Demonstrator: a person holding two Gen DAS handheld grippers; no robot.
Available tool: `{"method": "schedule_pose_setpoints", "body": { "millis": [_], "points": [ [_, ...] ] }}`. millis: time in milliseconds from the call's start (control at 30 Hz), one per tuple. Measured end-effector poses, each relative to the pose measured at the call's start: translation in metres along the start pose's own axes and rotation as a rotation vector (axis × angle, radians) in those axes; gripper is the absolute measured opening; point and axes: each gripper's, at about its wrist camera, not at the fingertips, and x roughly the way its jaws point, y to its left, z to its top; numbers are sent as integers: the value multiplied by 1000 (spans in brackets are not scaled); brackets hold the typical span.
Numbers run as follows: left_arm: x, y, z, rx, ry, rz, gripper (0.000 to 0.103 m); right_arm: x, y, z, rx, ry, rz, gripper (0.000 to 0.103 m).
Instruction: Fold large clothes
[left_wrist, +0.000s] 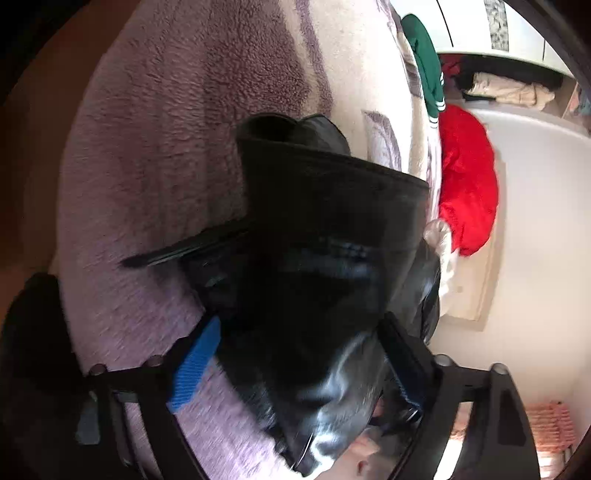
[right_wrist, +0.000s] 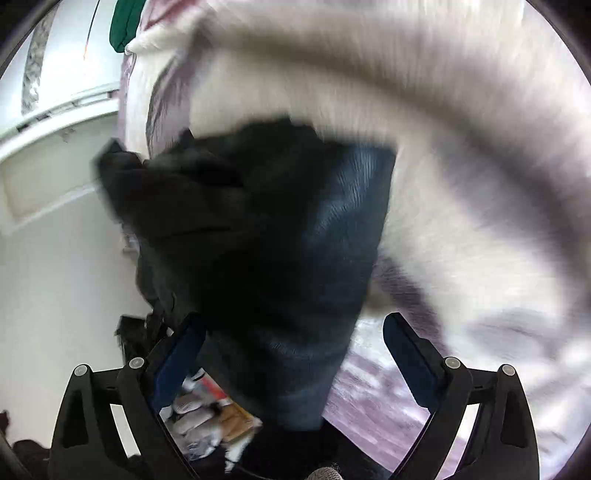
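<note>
A large black, shiny garment (left_wrist: 314, 221) lies bunched on a fluffy mauve and white blanket (left_wrist: 147, 147). My left gripper (left_wrist: 299, 365) stands wide, and the garment's glossy fold fills the space between its blue-padded fingers (left_wrist: 192, 369). In the blurred right wrist view the same garment (right_wrist: 258, 221) looks black and dark blue and hangs over the edge of the blanket (right_wrist: 461, 166). My right gripper (right_wrist: 295, 350) is open around its lower part. A gap shows between the cloth and the right-hand finger (right_wrist: 406, 354).
A red garment (left_wrist: 467, 177) and a green one with white stripes (left_wrist: 424, 55) lie at the blanket's far edge. Folded clothes (left_wrist: 509, 92) sit on a low shelf beyond. Small clutter (right_wrist: 207, 413) lies on the floor beside the bed.
</note>
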Motion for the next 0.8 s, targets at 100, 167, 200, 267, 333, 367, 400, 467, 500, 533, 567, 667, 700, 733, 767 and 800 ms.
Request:
{"method": "schedule_pose_setpoints", "body": {
  "millis": [100,167,200,267,333,367,400,467,500,533,567,667,700,733,767,800],
  "points": [
    [6,-1,4,7,-21,-16,92,23,-21,5,47,-10,195,103],
    [5,-5,3,20,-33,-5,92,29,-25,7,58,-21,271,103],
    [4,-8,1,29,-44,4,92,31,-26,9,73,-32,322,103],
    [-1,-19,-1,68,-81,34,70,32,-24,9,86,-61,355,103],
    [-5,-30,3,111,-100,46,57,32,-20,7,77,-97,375,103],
    [-7,-34,5,127,-109,45,52,31,-19,5,83,-115,390,100],
    [-9,-40,9,145,-123,36,50,28,-19,3,90,-127,404,97],
    [-10,-49,18,170,-134,29,45,22,-14,2,81,-143,422,84],
    [-9,-54,22,186,-140,33,44,14,-10,5,65,-154,424,82],
    [-6,-57,27,190,-143,31,43,11,-4,7,50,-162,419,81],
    [-4,-57,30,183,-144,25,43,9,-1,10,38,-169,417,80],
    [5,-57,38,166,-135,31,42,10,-2,24,59,-156,404,89],
    [7,-59,38,182,-136,42,42,12,-5,27,79,-150,393,91],
    [7,-62,38,188,-136,44,41,14,-6,27,75,-155,385,93],
    [6,-64,39,190,-134,45,41,14,-6,27,66,-162,377,93],
    [6,-68,39,195,-133,47,41,13,-5,25,56,-183,370,92]
  ]
}}
